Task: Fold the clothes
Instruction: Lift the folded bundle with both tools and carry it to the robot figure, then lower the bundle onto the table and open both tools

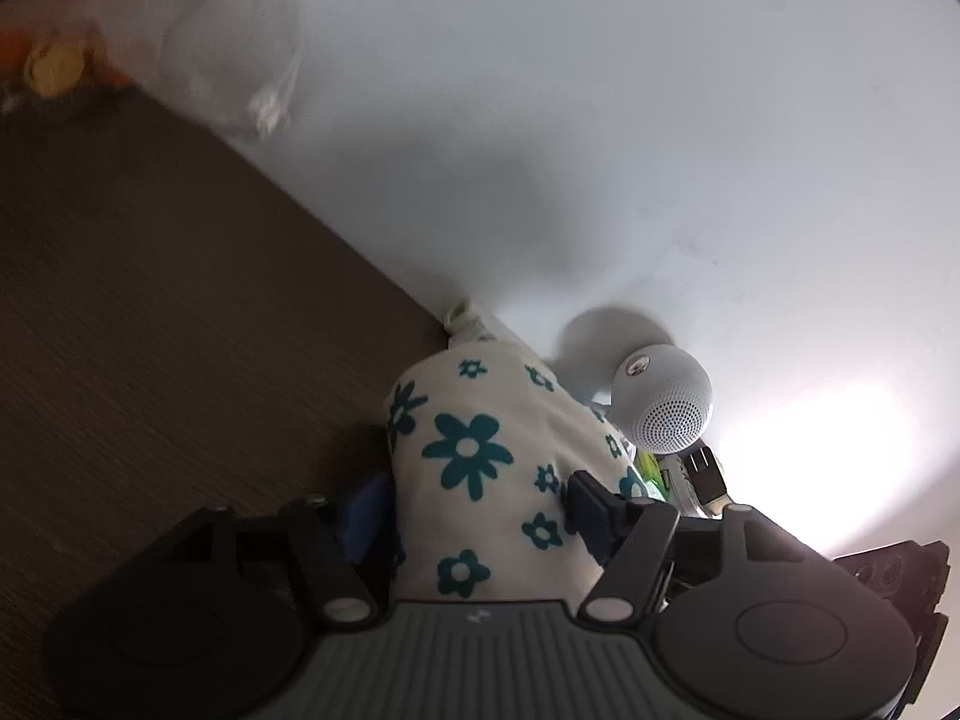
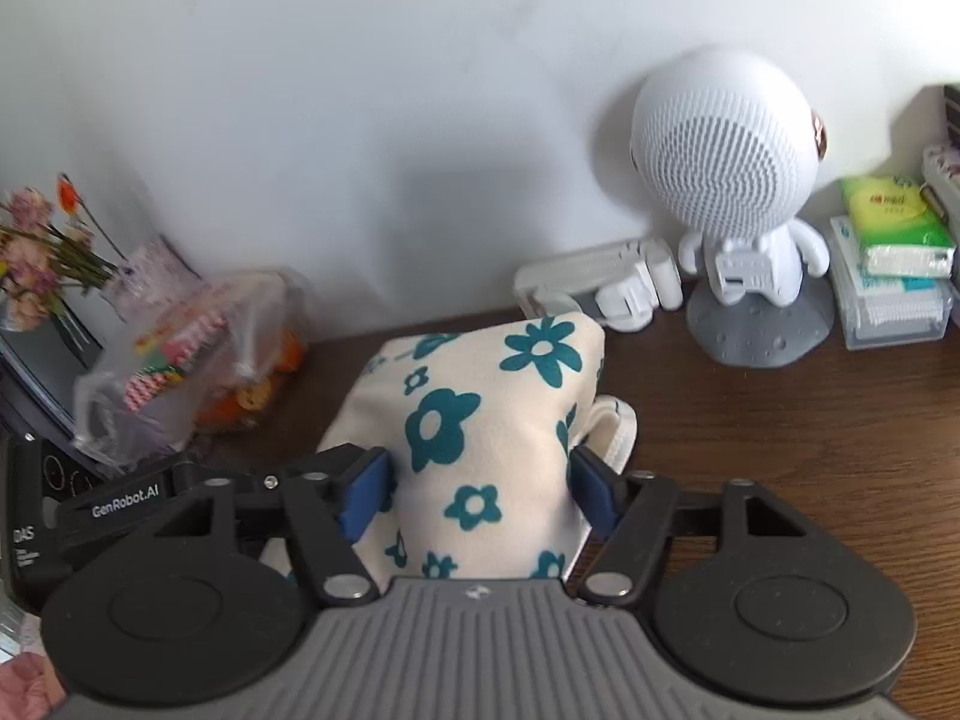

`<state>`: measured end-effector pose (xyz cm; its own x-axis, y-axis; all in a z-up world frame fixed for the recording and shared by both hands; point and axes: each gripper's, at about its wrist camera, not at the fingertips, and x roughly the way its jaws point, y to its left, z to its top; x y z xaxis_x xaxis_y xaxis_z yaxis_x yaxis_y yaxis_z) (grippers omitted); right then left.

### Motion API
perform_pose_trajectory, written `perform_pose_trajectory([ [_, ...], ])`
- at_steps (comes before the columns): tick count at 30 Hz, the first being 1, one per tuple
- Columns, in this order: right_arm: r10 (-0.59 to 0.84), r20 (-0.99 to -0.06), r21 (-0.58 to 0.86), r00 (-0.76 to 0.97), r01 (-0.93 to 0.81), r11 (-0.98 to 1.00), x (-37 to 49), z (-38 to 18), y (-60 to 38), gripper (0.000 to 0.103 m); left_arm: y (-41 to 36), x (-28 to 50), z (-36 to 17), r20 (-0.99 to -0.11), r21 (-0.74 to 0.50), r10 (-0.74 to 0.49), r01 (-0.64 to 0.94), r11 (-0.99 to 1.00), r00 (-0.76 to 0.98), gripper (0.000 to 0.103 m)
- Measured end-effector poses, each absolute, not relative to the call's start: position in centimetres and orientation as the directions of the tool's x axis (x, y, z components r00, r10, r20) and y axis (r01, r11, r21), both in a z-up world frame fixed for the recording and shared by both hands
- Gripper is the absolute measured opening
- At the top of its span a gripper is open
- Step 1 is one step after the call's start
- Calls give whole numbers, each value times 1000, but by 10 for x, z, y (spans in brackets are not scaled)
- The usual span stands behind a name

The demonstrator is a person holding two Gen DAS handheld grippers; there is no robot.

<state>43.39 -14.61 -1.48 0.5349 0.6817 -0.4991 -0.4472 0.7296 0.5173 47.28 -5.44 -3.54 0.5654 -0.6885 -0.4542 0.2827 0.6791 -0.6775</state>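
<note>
The folded cloth [image 2: 480,438], cream with teal flowers, lies in a plump bundle on the dark wooden worktop [image 2: 780,420], close to the white wall [image 2: 360,90].

In the right wrist view the right tongs [image 2: 480,492] straddle the near end of the bundle. Their blue pads [image 2: 366,495] stand on either side of it, right up against the fabric. The jaws are fairly wide apart, and whether the pads press on the cloth or only flank it cannot be told. A white strap [image 2: 618,426] pokes out from under the bundle on the right.

In the left wrist view the left tongs [image 1: 474,516] stand around the same cloth [image 1: 480,468] in the same way, one pad at each flank, the jaws about as wide. Here too a grip cannot be told from mere contact.

Behind the cloth stands a white figurine with a round mesh head [image 2: 726,180] on a grey base. To the left lies a clear plastic bag [image 2: 192,354] with colourful contents, beside some flowers [image 2: 36,246]. Tissue packs [image 2: 894,222] are stacked at the right.
</note>
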Motion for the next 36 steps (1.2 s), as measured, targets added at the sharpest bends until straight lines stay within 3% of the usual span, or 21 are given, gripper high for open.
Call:
perform_pose_trajectory([
  [5, 637, -406, 475, 655, -445, 759, 417, 16, -165, 70, -54, 439, 6, -376, -491, -598, 395, 776, 708, 68],
  [6, 636, -385, 462, 669, -457, 760, 415, 22, -162, 66, -59, 433, 13, -363, -450, -594, 423, 786, 718, 63],
  [7, 638, -378, 448, 671, -471, 760, 414, 25, -155, 54, -65, 427, 19, -358, -405, -589, 448, 797, 725, 57],
  [9, 635, -378, 412, 674, -492, 767, 412, 29, -141, 34, -86, 417, 20, -408, -294, -566, 483, 825, 717, 29],
  [11, 599, -429, 344, 676, -491, 800, 413, 20, -119, 26, -106, 411, 11, -464, -220, -550, 511, 831, 694, 13],
  [16, 533, -504, 248, 680, -477, 843, 416, -14, -94, 26, -132, 410, -18, -531, -129, -497, 514, 848, 686, 13],
  [20, 557, -480, 300, 678, -470, 830, 415, -30, -103, 26, -136, 414, -23, -534, -130, -492, 508, 852, 688, 13],
  [24, 530, -489, 226, 693, -486, 844, 409, -27, -94, 26, -134, 410, -23, -514, -135, -507, 519, 844, 691, 13],
  [26, 556, -459, 266, 693, -490, 830, 406, -20, -100, 30, -119, 394, -12, -480, -145, -531, 533, 833, 699, 22],
  [28, 598, -402, 333, 694, -497, 801, 401, -8, -111, 44, -109, 380, -2, -435, -135, -543, 544, 828, 719, 47],
  [29, 610, -377, 341, 697, -508, 791, 395, -2, -116, 44, -104, 370, 4, -409, -117, -535, 538, 835, 739, 64],
  [30, 620, -358, 334, 698, -525, 783, 388, 5, -119, 44, -98, 360, 9, -386, -100, -521, 527, 844, 761, 73],
  [32, 632, -332, 307, 700, -554, 774, 371, 17, -126, 50, -85, 338, 19, -342, -79, -499, 504, 860, 797, 86],
  [34, 641, -300, 297, 707, -569, 767, 351, 26, -135, 73, -70, 314, 26, -307, -78, -489, 490, 868, 817, 94],
  [36, 650, -274, 290, 708, -584, 758, 331, 32, -144, 85, -58, 292, 31, -290, -76, -474, 474, 877, 831, 100],
])
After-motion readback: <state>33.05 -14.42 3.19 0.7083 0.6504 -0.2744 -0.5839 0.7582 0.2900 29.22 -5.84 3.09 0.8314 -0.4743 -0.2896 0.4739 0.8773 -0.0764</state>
